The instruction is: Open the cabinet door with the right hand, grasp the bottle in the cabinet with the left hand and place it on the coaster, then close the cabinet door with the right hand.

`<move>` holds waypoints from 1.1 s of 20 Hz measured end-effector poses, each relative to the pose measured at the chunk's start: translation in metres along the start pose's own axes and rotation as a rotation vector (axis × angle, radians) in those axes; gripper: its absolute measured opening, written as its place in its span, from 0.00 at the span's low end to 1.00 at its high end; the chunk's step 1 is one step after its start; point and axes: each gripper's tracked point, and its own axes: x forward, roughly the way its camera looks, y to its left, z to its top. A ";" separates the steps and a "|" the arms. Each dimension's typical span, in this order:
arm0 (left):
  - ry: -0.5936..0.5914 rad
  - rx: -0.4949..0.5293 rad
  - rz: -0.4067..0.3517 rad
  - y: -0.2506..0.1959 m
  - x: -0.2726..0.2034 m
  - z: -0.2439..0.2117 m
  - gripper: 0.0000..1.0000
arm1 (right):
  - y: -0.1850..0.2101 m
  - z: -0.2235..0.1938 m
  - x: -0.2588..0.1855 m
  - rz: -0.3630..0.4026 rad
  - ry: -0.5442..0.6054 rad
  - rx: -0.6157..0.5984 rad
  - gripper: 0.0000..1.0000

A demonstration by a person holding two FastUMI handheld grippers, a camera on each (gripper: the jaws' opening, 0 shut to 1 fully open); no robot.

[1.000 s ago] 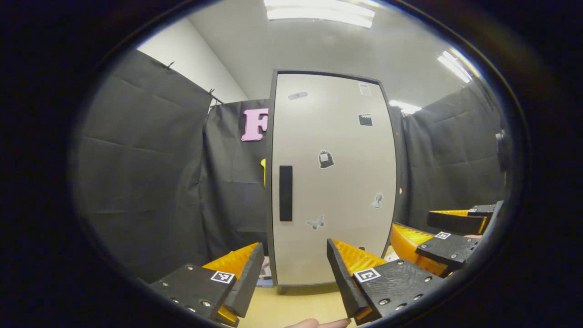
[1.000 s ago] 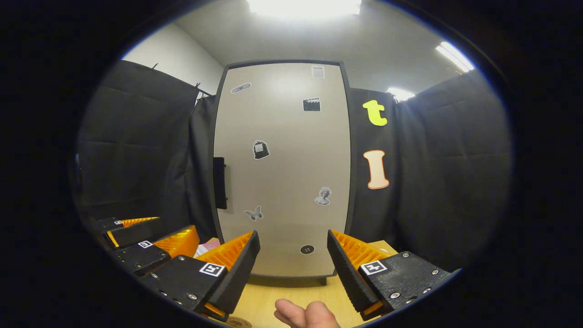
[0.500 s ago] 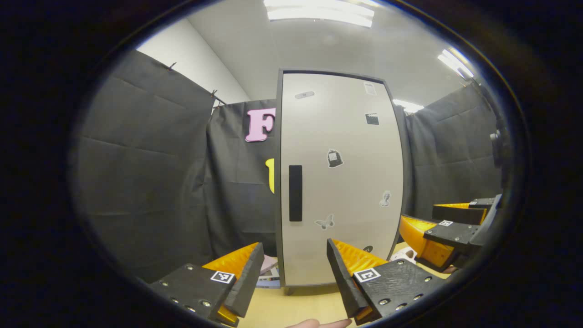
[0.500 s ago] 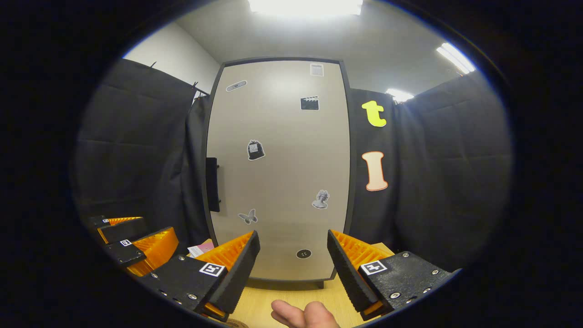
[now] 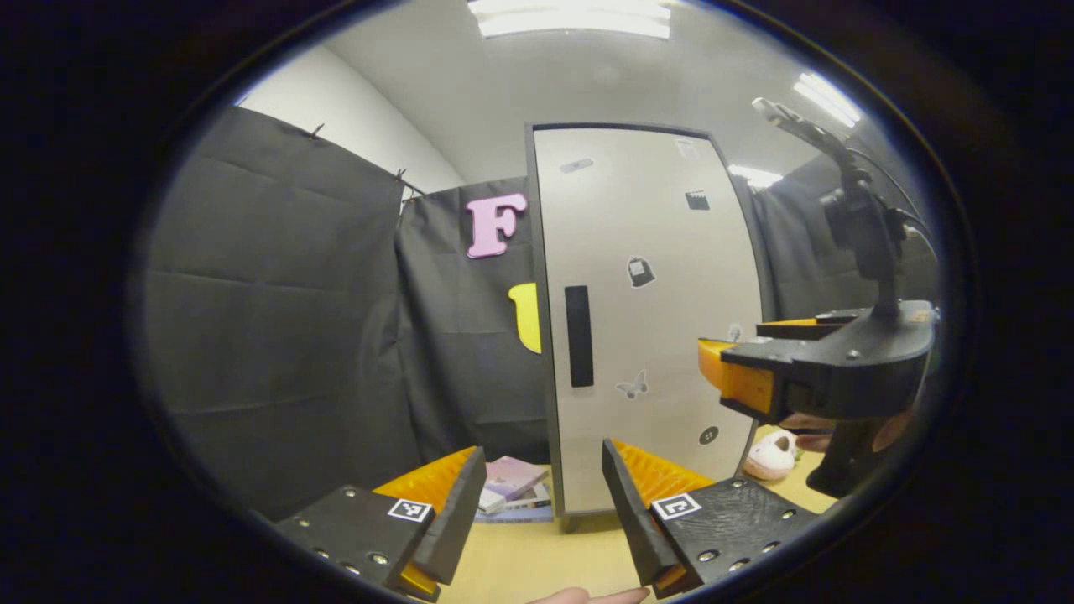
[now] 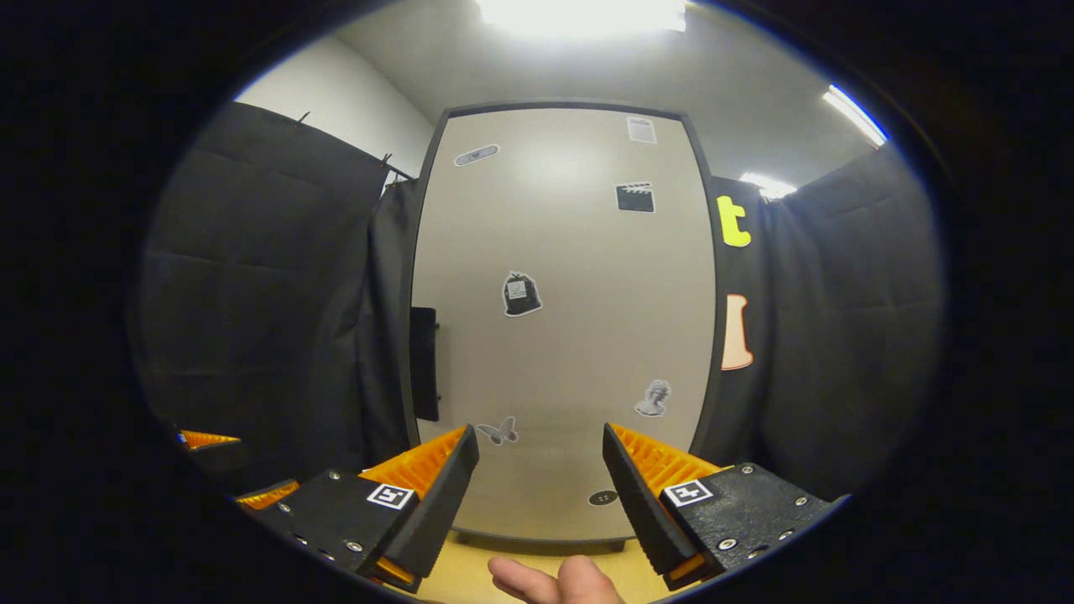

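A tall pale cabinet point(image 5: 654, 319) with a dark frame stands on the wooden table point(image 5: 537, 562), its door point(image 6: 562, 319) closed and dotted with small stickers. A black vertical handle point(image 5: 578, 335) sits near the door's left edge; in the right gripper view the handle point(image 6: 424, 363) shows side-on. My left gripper point(image 5: 544, 486) is open, low in front of the cabinet's left part. My right gripper point(image 6: 539, 470) is open too, close before the door's lower half. In the left gripper view the right gripper point(image 5: 755, 369) hangs in front of the door's right side. The bottle is hidden behind the door.
A small stack of books point(image 5: 512, 491) lies on the table left of the cabinet's foot. A pale plush slipper-like thing point(image 5: 772, 457) sits at the cabinet's right. Black cloth walls close in on all sides. A fingertip point(image 6: 554, 583) shows at the bottom edge.
The right gripper has risen and moved closer to the cabinet door. The left gripper has swung left, so the cabinet sits further right in its view.
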 end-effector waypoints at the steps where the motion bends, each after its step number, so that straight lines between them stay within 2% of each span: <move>1: 0.009 0.001 0.000 0.003 -0.002 -0.004 0.79 | 0.008 0.002 0.007 0.010 -0.004 -0.002 0.93; 6: 0.054 0.018 0.025 0.031 -0.008 -0.027 0.80 | 0.050 0.010 0.048 0.062 -0.016 0.008 0.92; 7: 0.061 0.023 0.031 0.038 -0.008 -0.030 0.84 | 0.058 0.011 0.057 0.065 -0.014 0.017 0.92; 8: 0.066 0.026 0.034 0.044 -0.008 -0.032 0.79 | 0.066 0.013 0.065 0.073 -0.014 0.023 0.92; 12: 0.072 0.020 0.064 0.071 -0.005 -0.038 0.79 | 0.096 0.009 0.100 0.088 -0.001 0.011 0.93; 13: 0.074 0.017 0.071 0.077 -0.004 -0.040 0.80 | 0.101 0.006 0.106 0.092 0.011 0.011 0.93; 14: 0.078 0.010 0.074 0.082 -0.002 -0.042 0.75 | 0.107 0.001 0.112 0.098 0.025 0.016 0.94; 15: 0.083 0.001 0.075 0.086 -0.001 -0.044 0.84 | 0.111 -0.003 0.117 0.100 0.038 0.021 0.94; 16: 0.089 -0.006 0.079 0.090 0.001 -0.049 0.75 | 0.112 -0.006 0.121 0.097 0.045 0.024 0.94; 19: 0.106 0.003 0.090 0.103 0.001 -0.056 0.75 | 0.117 -0.010 0.130 0.102 0.053 0.029 0.94; 20: 0.112 0.004 0.087 0.104 0.001 -0.059 0.80 | 0.118 -0.009 0.133 0.103 0.051 0.026 0.94; 21: 0.114 0.003 0.088 0.106 0.001 -0.060 0.75 | 0.122 -0.009 0.134 0.121 0.052 0.026 0.93; 22: 0.115 0.003 0.084 0.107 0.003 -0.061 0.79 | 0.127 -0.010 0.136 0.142 0.052 0.027 0.89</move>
